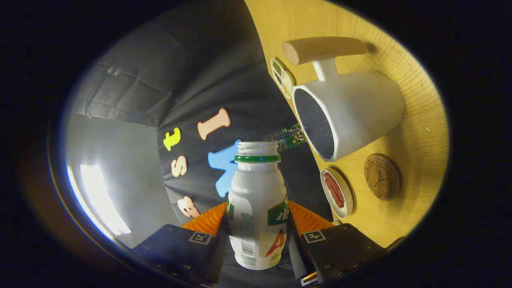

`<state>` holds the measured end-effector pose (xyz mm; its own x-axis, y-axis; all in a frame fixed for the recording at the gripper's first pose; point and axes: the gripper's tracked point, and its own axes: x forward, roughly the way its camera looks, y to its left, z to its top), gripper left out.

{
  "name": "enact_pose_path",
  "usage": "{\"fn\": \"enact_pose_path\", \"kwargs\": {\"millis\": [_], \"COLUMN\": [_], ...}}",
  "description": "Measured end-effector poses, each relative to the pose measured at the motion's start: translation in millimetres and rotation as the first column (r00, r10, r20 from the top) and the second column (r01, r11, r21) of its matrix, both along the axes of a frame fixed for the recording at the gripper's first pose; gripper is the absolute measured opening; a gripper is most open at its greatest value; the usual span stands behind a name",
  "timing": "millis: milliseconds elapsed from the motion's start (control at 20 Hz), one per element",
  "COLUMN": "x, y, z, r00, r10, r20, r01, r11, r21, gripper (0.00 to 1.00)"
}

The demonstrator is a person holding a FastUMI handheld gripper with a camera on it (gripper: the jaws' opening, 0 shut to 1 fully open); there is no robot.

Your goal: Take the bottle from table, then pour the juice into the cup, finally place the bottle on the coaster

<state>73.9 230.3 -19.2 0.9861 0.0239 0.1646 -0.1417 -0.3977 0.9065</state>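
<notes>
At lower centre I see my gripper (258, 230) pinching the uncapped bottle (257, 208) between both fingers. To its upper right the white cup (356, 112) sits on the wooden table (416, 136), probably empty. The cork coaster (382, 176) lies at right, beside a small dish (337, 193).

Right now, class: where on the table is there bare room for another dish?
Bare wood lies beyond the cork coaster and the white cup. It is crowded between cup, small dish and coaster. The tool grips the bottle.
</notes>
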Motion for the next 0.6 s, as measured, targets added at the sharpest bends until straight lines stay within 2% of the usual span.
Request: {"fn": "enact_pose_path", "kwargs": {"millis": [600], "x": [-2.2], "y": [-6.9], "z": [-2.5], "r00": [1.000], "r10": [-0.025], "r20": [0.009], "r01": [0.024], "r11": [0.998], "r21": [0.050], "gripper": [0.67]}}
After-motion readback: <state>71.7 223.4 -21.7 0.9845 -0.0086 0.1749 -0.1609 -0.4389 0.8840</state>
